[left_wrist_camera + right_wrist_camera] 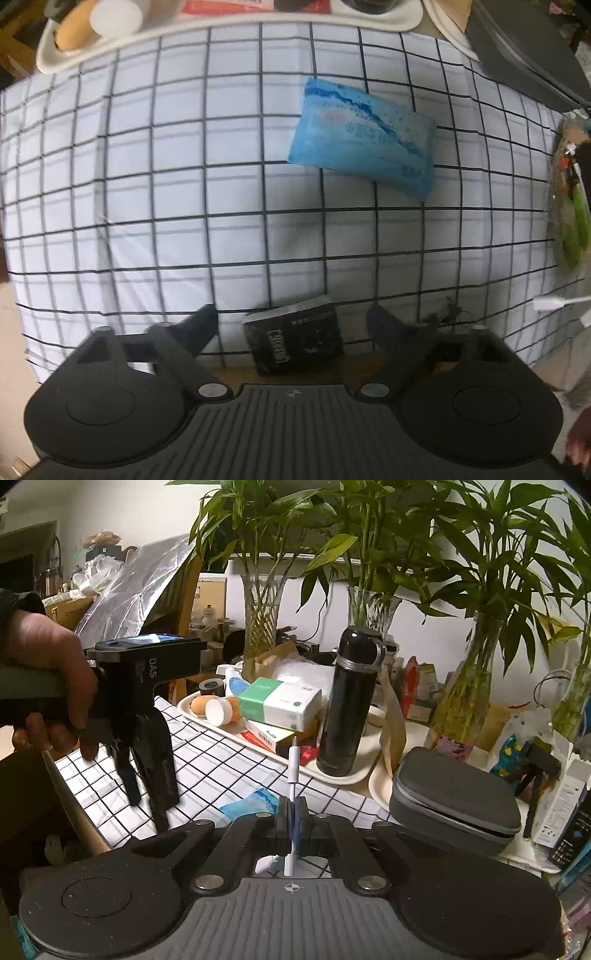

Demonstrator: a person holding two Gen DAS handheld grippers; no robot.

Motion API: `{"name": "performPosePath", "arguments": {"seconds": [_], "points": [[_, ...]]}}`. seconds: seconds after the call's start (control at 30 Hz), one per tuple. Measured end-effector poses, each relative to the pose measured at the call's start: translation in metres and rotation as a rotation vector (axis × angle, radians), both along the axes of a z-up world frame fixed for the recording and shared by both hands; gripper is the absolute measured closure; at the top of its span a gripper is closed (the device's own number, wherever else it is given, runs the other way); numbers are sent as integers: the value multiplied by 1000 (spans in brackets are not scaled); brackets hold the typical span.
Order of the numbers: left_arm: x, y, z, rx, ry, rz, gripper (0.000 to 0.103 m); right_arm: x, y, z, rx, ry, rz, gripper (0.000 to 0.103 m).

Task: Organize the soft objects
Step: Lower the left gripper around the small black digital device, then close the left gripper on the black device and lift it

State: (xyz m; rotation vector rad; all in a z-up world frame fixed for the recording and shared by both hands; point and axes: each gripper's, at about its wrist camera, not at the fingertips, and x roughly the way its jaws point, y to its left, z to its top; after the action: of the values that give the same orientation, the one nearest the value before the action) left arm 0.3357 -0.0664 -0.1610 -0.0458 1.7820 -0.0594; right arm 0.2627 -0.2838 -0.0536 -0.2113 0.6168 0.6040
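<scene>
Early on imo: L gripper [291,325] wide, empty over black pack [295,338], blue tissue pack [364,140] loose at 1 o'clock on checked cloth [147,166], R gripper [293,825] clamps white cable [293,771].

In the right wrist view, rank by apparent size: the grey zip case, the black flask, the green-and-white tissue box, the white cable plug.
1. Grey zip case and black flask: look about equal, and the case sits nearer the camera, so unranked.
2. Green-and-white tissue box.
3. White cable plug, clamped in the right hand-held gripper.
</scene>
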Motion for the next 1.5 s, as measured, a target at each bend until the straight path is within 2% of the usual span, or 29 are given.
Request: {"name": "performPosePath", "arguments": {"seconds": [0.1,0.27,0.43,0.77,0.83,0.9,0.93,1.23,1.3,1.5], "points": [[-2,-7,-18,1,81,25,10,0,2,-1,-9,-1,5,99],[-8,-12,-37,56,169,-11,7,3,3,-2,-13,-1,13,99],[-10,-10,-52,91,202,-27,7,4,4,-1,-1,-2,17,99],[-13,-12,-64,52,242,-15,8,3,6,-1,3,-4,20,99],[-13,-13,-68,55,254,-20,23,3,6,-1,2,-4,21,99],[-12,-14,-70,65,254,-24,48,3,6,-2,1,-2,23,99],[-12,-14,-71,72,250,-33,49,3,6,-2,1,-2,23,99],[-15,-14,-55,69,168,-53,78,4,7,-3,0,4,24,99],[-16,-13,-52,66,148,-48,93,4,7,-3,0,5,25,99],[-3,-7,-39,48,66,-39,98,4,8,-4,-1,5,25,99]]}}
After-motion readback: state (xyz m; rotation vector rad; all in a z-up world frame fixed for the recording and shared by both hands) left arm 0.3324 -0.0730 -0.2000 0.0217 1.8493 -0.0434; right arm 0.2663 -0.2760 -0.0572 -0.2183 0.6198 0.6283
